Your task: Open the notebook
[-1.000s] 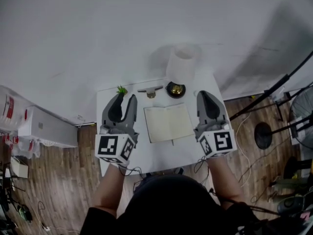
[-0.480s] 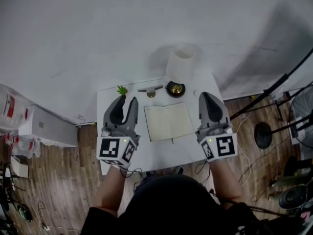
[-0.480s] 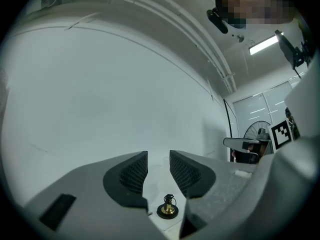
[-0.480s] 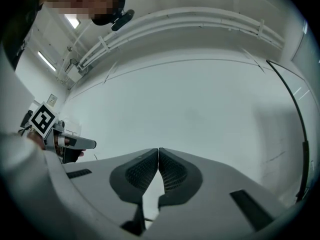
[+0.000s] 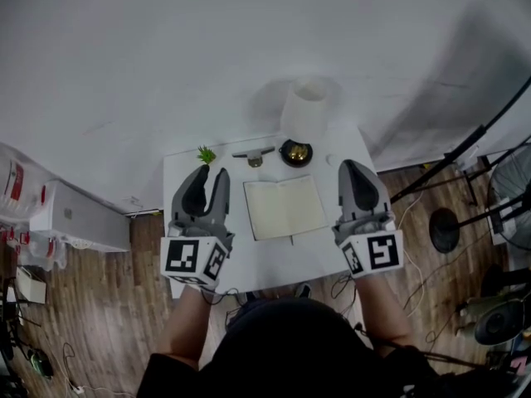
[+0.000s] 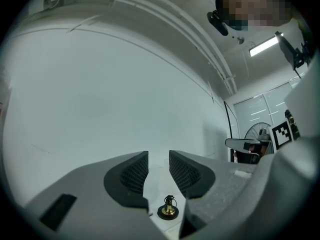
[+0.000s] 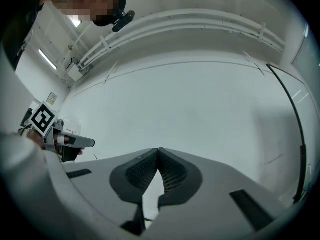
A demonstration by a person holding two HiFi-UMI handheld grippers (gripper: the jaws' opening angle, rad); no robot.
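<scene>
The notebook (image 5: pixel 285 207) lies open on the small white table (image 5: pixel 265 265), with its cream pages facing up. My left gripper (image 5: pixel 212 172) hovers left of it, above the table. Its jaws stand apart and are closing, with nothing held between them (image 6: pixel 158 156). To the right of the notebook is my right gripper (image 5: pixel 350 165), shut and empty, its pads meeting at the tips (image 7: pixel 158 150). Neither gripper touches the notebook. In the left gripper view a brass bell (image 6: pixel 168 210) shows low down in the gap behind the jaws.
Along the table's back edge stand a small green plant (image 5: pixel 206 152), a metal clip-like piece (image 5: pixel 254 153), the brass bell (image 5: pixel 296 151) and a tall white cylinder (image 5: pixel 309 106). A white wall rises behind. Wooden floor, cables, stands and a fan (image 5: pixel 514 185) surround the table.
The right gripper has drawn back a little toward the person. The left gripper's jaws have narrowed slightly. The notebook has not moved.
</scene>
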